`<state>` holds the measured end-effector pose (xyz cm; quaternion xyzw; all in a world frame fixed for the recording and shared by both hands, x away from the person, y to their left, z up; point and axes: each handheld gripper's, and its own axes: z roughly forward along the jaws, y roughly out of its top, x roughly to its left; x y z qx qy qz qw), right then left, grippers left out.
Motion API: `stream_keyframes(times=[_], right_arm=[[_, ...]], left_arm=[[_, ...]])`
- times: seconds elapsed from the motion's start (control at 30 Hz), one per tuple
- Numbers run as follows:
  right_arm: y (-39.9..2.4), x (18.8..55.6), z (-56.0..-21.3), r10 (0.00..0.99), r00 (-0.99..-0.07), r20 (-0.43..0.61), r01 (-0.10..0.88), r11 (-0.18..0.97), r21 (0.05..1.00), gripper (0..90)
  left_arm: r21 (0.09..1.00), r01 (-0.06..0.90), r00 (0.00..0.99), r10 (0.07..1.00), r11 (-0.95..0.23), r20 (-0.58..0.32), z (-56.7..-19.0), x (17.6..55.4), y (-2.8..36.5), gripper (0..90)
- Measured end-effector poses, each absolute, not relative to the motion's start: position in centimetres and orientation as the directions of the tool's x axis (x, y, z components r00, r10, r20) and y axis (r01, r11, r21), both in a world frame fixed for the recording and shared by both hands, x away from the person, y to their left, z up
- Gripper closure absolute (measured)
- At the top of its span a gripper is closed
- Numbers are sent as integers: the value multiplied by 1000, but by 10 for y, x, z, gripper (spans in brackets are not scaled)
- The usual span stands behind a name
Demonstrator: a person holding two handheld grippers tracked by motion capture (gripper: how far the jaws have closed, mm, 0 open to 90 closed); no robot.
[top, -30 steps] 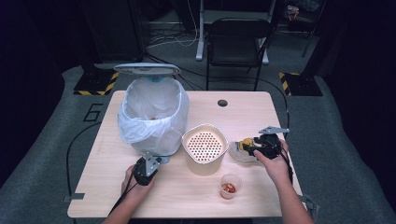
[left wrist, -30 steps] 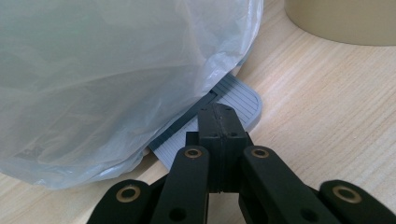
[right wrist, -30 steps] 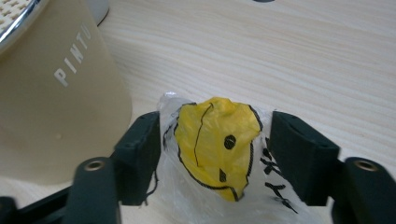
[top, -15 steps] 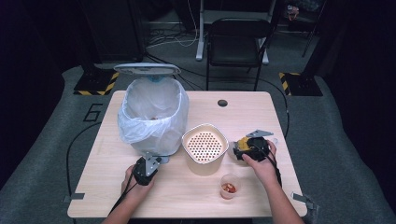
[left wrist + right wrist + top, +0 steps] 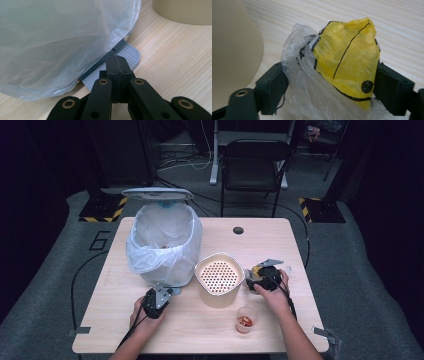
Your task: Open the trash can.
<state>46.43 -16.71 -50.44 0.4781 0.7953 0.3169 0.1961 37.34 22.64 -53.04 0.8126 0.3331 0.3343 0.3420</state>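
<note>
The right tool [image 5: 329,82] is pinching a crumpled wrapper [image 5: 347,62] between its jaws; the flimsy film could be slipping free. The left tool [image 5: 117,65], pressed together, is holding the bin pedal [image 5: 127,53] just ahead.

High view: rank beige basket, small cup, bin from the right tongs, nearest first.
From the right tongs:
1. Beige basket, just to their left.
2. Small cup, toward the person.
3. Bin, far left, past the basket.

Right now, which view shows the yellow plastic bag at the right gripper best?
The right gripper view: the crumpled yellow plastic bag sits large between the right gripper jaws, black print visible. The high view gives a small yellow speck beside the beige basket.
</note>
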Motion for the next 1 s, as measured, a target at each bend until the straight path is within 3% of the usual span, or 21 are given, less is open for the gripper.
stream_keyframes(times=[0.53, 0.8, 1.0], right_arm=[[-175, 471, -510, 855, -518, 29, 642, 367, 674, 478], [-174, 469, -509, 859, -509, 46, 660, 356, 661, 700], [-176, 466, -502, 856, -514, 55, 666, 358, 655, 778]], left_arm=[[778, 312, 553, 770, -546, 318, -530, 373, 226, 900], [776, 310, 555, 768, -549, 321, -530, 373, 226, 900], [775, 309, 553, 767, -551, 325, -531, 373, 226, 900]])
